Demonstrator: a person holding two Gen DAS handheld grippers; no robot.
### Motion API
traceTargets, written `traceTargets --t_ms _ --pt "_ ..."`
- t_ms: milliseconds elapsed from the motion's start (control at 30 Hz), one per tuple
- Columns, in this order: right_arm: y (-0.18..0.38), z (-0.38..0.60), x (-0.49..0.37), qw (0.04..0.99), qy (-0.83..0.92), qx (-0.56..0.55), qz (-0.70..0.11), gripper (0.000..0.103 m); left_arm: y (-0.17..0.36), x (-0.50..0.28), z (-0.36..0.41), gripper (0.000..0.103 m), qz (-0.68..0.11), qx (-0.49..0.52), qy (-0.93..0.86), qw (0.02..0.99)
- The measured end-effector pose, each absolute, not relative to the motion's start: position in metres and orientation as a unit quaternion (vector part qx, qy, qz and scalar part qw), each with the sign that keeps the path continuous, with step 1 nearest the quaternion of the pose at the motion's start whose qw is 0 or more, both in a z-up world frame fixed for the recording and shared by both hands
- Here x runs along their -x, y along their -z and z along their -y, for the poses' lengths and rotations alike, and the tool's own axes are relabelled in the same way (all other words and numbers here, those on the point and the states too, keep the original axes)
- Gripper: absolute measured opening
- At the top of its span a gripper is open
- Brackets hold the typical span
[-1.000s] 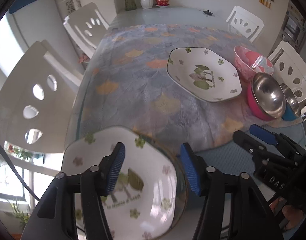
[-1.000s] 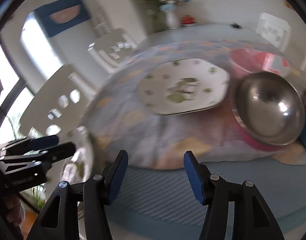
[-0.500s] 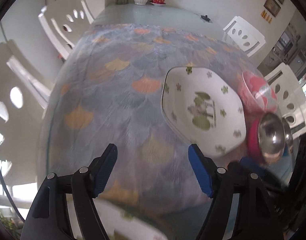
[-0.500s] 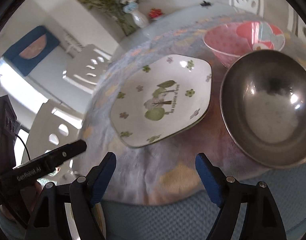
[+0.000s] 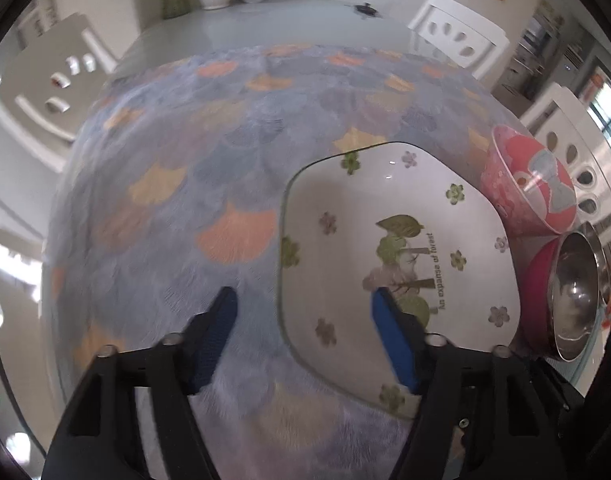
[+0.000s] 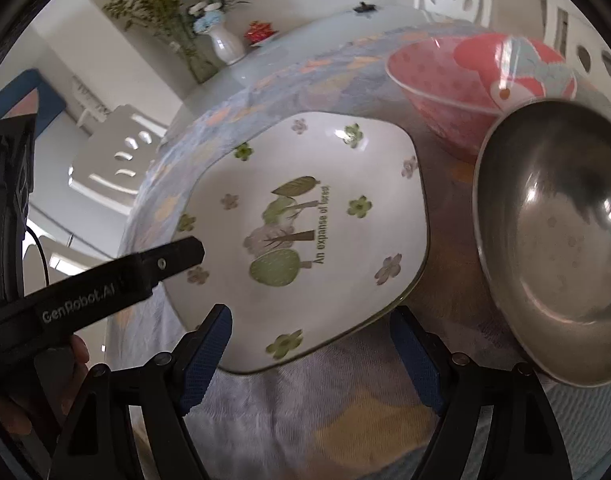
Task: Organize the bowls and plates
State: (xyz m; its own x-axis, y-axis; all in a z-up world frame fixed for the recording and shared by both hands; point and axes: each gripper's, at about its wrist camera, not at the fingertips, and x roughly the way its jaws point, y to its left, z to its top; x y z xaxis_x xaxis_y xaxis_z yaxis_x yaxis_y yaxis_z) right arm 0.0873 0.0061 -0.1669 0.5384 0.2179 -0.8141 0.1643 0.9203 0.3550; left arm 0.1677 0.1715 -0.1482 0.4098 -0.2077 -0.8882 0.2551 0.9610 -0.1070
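**Two open claws crowd one plate's rim**

The left gripper [image 5: 303, 334] stands unclenched and holds nothing; its jaws have just been closing, and they straddle the near-left rim of the white floral plate [image 5: 401, 268] without the pads pressing on it. The right gripper [image 6: 311, 350] is likewise released and empty, its jaws having just been opening, spread before the plate's near edge.

The plate lies flat on the patterned tablecloth [image 5: 193, 184]. Just beside it, on its right, stand the pink bowl [image 6: 477, 88] and the steel bowl [image 6: 553, 240], which sits in a magenta bowl [image 5: 539, 292].

Risks, as I judge them:
- Both grippers aim at the same plate; the left one's finger already reaches over it in the right wrist view, so they could collide.
- A glazed, shallow rim could slip from a one-sided pinch.
- A pad sliding under the edge may snag and drag the cloth, shifting the bowls.
- Swinging the plate rightward could knock the steel bowl.
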Motion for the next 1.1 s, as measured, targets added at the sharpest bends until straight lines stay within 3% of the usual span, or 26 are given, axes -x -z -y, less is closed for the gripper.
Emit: traceTargets --t_ms 133,333,500,800,1100 --pt "0.167 -0.011 -0.092 0.865 -0.020 -0.187 -0.465 0.080 0.162 -0.174 -0.158 0.043 -0.534 -0.071 0.150 0.829" --pt "0.168 -0.021 -0.099 0.866 -0.054 -0.173 -0.466 0.078 0.161 -0.161 -0.154 0.038 -0.523 -0.072 0.170 0.832" --pt "0.167 -0.019 -0.096 0.870 -0.064 -0.169 -0.459 0.075 0.160 -0.158 -0.157 0.040 -0.520 -0.054 0.174 0.835" --pt "0.165 -0.007 -0.085 0.874 -0.079 -0.173 -0.447 0.055 0.149 -0.141 -0.166 0.039 -0.515 -0.025 0.191 0.835" --pt "0.147 -0.007 -0.080 0.890 -0.097 -0.144 -0.421 0.048 0.137 -0.116 -0.154 0.038 -0.484 -0.086 0.187 0.850"
